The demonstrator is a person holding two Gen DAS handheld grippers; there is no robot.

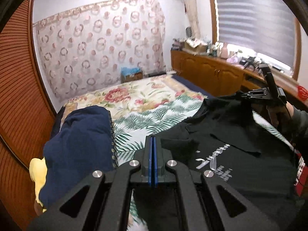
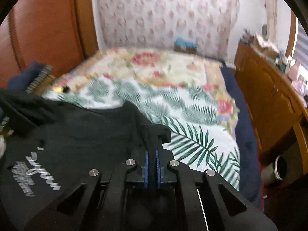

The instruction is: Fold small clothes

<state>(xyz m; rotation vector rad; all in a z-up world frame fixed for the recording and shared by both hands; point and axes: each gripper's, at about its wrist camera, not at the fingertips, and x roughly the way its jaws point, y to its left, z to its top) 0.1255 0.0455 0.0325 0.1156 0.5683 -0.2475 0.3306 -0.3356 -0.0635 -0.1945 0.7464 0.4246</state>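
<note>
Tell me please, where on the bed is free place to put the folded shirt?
Free: the palm-leaf sheet between the black shirt and the floral cover; that cover is bare too. Crowded: the navy pile beside the shirt.

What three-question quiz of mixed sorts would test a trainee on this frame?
1. True or false: the right gripper is clamped on the black shirt.
2. The left gripper is: A wide open, B shut with nothing visible between its pads, C shut on the yellow cloth.
3. Fill in: the shirt lies on a sheet printed with green ____.

Key: 1 true; 2 B; 3 leaves.
</note>
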